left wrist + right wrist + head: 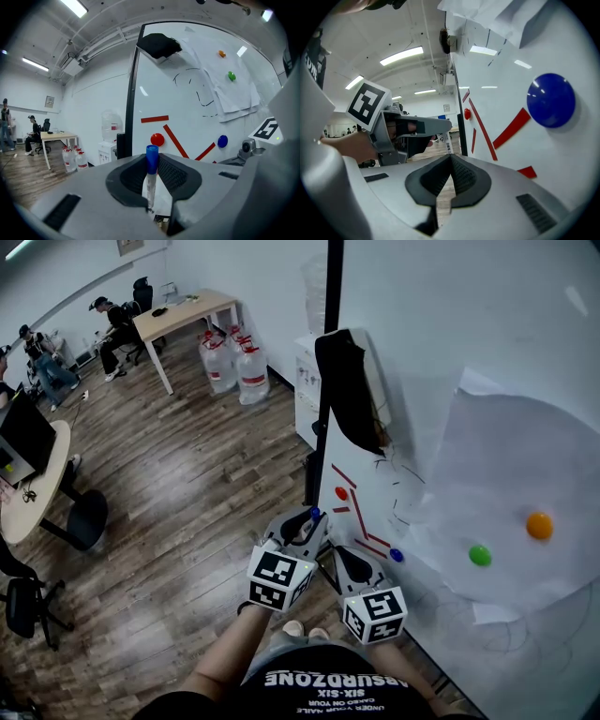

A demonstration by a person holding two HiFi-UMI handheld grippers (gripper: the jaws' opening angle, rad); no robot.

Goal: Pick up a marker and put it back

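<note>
Plainly, we count two grippers and one marker. The left gripper (151,174) pinches the blue-capped marker (150,180) upright between its jaws, just in front of the whiteboard (450,352). The right gripper (450,174) has its jaws pressed together on nothing, close to the whiteboard's lower part.

On the whiteboard we count four round magnets: red (341,493), blue (397,555), green (480,555) and orange (539,525). We also count at least three red strips (154,119) and one paper sheet (516,474). One black cloth (347,390) hangs over the whiteboard's edge.

The marker's lower end is hidden behind the jaw pads, and its label is too blurred to read. From the head view only its cap shows.

Beyond the whiteboard's edge stand at least three water jugs (234,362).
</note>
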